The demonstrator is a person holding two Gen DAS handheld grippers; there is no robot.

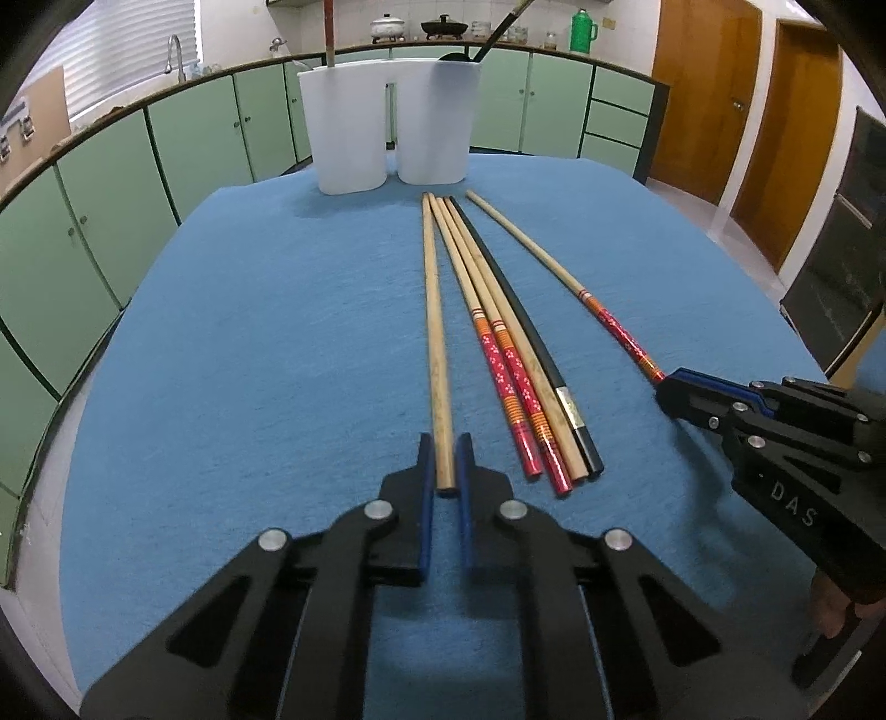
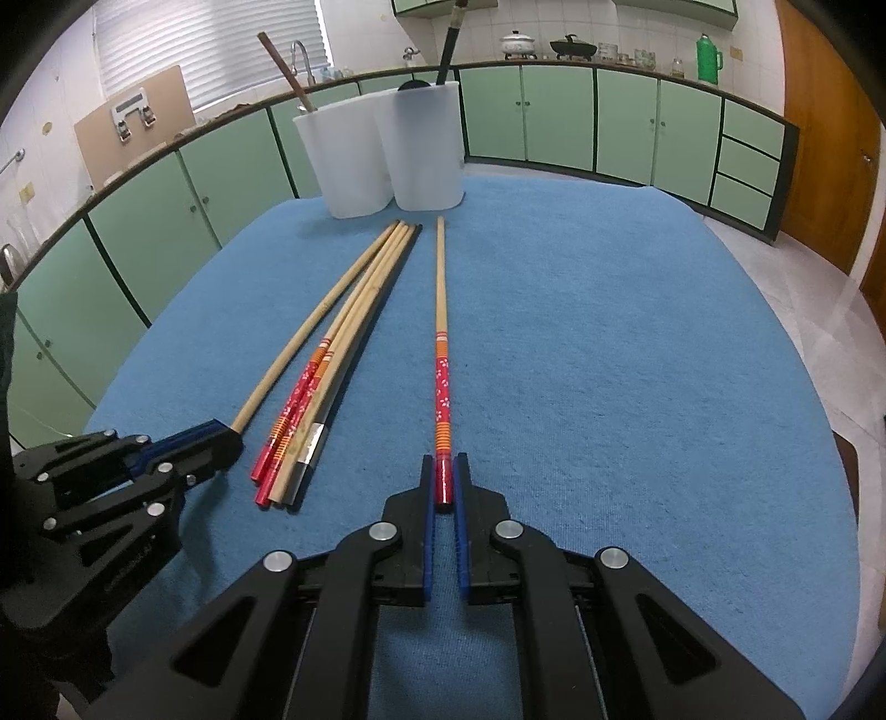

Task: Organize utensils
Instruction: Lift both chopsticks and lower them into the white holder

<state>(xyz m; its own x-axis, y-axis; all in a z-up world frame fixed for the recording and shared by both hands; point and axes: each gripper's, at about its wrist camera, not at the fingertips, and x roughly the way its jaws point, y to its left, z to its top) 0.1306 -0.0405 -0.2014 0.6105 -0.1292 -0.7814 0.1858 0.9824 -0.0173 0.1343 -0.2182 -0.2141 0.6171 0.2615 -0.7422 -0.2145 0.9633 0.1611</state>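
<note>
Blue cloth (image 1: 249,360); right view alone shows cutting board (image 2: 133,122).

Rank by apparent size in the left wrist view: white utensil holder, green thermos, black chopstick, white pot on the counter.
1. white utensil holder
2. black chopstick, longest but thin
3. green thermos
4. white pot

Thermos and pot look similar and are far off, so that order is unsure.

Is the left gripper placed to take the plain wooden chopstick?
Probably yes: the left gripper already straddles the near end of the plain chopstick, which lies apart from the bundle; nothing blocks it.
</note>
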